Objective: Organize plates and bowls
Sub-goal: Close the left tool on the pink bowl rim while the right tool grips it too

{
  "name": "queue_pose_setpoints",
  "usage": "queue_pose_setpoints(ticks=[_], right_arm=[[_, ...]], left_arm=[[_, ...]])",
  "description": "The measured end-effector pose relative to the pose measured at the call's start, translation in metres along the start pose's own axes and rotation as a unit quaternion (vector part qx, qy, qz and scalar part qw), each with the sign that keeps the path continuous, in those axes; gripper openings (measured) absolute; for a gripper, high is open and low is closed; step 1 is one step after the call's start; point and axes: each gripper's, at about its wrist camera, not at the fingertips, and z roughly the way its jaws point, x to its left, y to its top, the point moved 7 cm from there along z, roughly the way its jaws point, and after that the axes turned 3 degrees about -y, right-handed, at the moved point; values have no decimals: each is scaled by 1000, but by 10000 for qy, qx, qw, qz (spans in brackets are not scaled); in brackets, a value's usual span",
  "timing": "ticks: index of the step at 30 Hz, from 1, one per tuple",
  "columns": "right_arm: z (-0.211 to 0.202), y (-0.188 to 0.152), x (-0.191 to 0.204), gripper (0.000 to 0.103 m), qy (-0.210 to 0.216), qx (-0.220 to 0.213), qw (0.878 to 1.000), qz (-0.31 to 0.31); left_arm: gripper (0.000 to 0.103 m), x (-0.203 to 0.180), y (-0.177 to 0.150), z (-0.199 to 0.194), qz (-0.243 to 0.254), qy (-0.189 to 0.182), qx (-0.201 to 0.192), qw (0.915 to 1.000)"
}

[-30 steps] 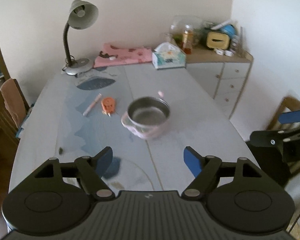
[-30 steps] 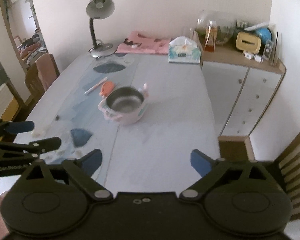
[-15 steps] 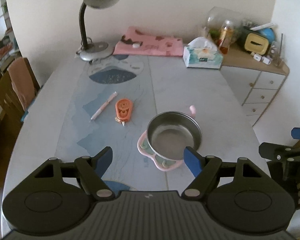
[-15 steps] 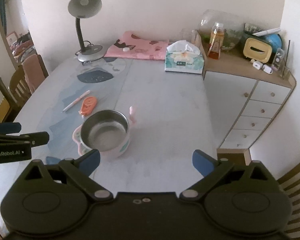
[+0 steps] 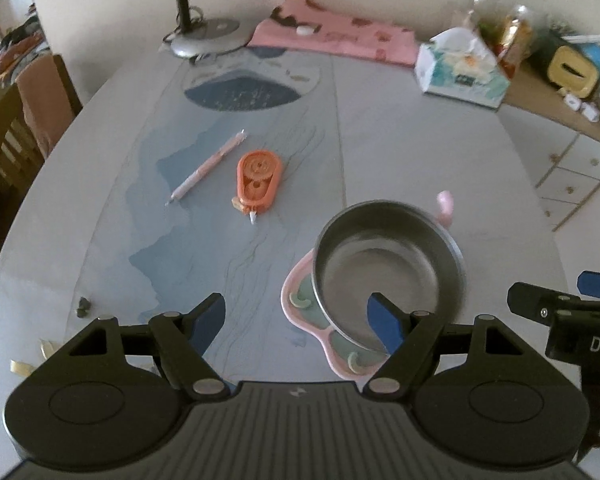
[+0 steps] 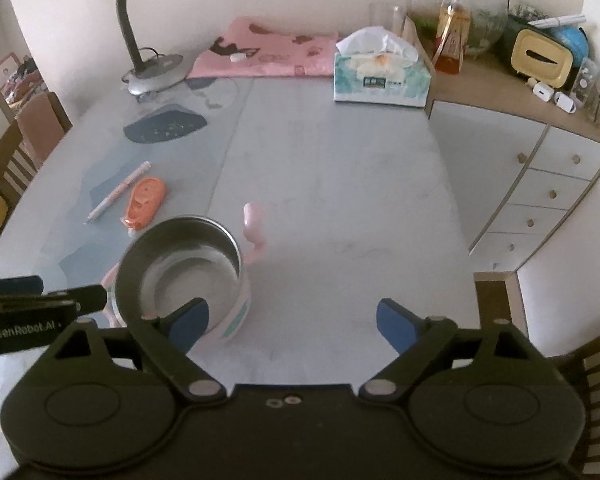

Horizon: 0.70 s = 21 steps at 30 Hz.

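A steel bowl (image 5: 384, 264) sits in a pink base (image 5: 300, 300) with ear handles, on the grey table (image 5: 400, 140). My left gripper (image 5: 296, 312) hovers open just in front of it. Its right fingertip (image 5: 382, 316) overlaps the bowl's near rim, while its left fingertip is over bare table. In the right wrist view the bowl (image 6: 188, 272) lies low on the left. My right gripper (image 6: 292, 320) has its jaws closing, and its left fingertip (image 6: 190, 322) overlaps the bowl's near right side. Only bare table shows between the fingers. Each gripper appears at the edge of the other's view.
A pen (image 5: 208, 170) and an orange correction-tape dispenser (image 5: 258, 180) lie left of the bowl. At the far end stand a desk lamp (image 6: 140, 52), a pink cloth (image 6: 268, 54) and a tissue box (image 6: 380, 72). A drawer cabinet (image 6: 540, 184) is on the right, and a chair (image 5: 24, 124) on the left.
Both grippers have come forward and down onto the bowl, which now looks larger and sits at their fingertips. The right gripper's jaws stand slightly narrower than before.
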Motion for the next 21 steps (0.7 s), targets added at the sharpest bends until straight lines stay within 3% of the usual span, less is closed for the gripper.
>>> queue_pose_setpoints(ticks=[12,14,16,19,21], right_arm=[[52,-3,12,65,86,279,9992,281],[56,-3,14,56,134,311,9989,321],[59,-3,17,53,165,340,9988,323],[61,-4,21,45,167,329,9989,282],[61,-4,25,42,195,332,9989,265]], left_arm=[[76,8,-5,39,-544,-68,245,9982],[65,9,-4,42,-617,-151,264,9976],[59,9,-4,45,-680,-183,312,9970],[41,8,-4,47,-736,-225,353,9964],[36,7,-4,48,-743,-269,369,9962]])
